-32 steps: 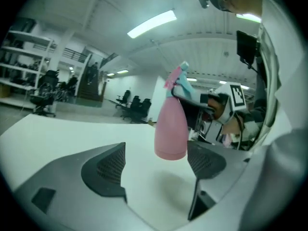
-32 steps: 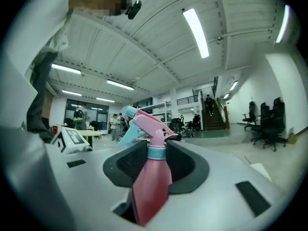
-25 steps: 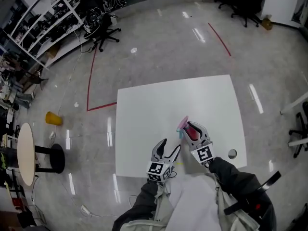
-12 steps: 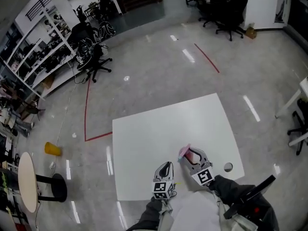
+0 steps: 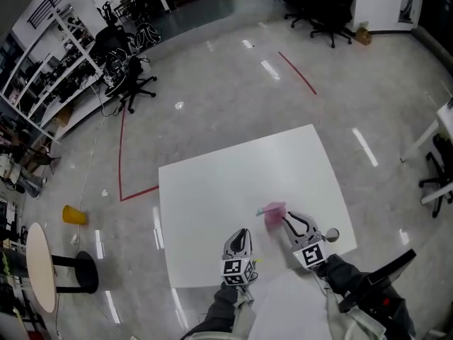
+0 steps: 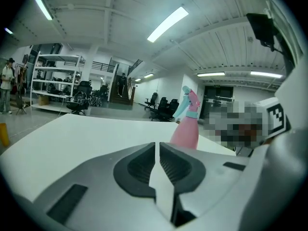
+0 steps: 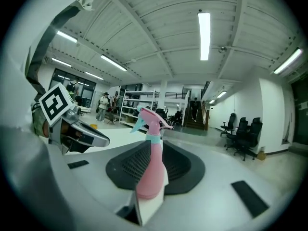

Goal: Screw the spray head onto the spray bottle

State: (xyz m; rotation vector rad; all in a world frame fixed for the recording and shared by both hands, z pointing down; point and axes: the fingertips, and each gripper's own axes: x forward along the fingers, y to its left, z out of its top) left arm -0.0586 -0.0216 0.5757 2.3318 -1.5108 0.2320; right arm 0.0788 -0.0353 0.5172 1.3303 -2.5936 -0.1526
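Observation:
The pink spray bottle stands upright on the white table, its pink and teal spray head on top. My right gripper sits just behind the bottle near the table's front edge. Its jaws are closing, and the bottle stands beyond the tips, not pressed by the pads. In the right gripper view the bottle fills the gap ahead. My left gripper rests at the front edge, left of the bottle, shut with nothing in it. From there the bottle shows ahead to the right.
A round cable hole lies in the table by the right gripper. Around the table are a red tape line, a yellow object, a round side table, office chairs and shelving.
The left gripper has shut empty. The right gripper has let go of the bottle and drawn back a little, so the bottle now stands free on the table.

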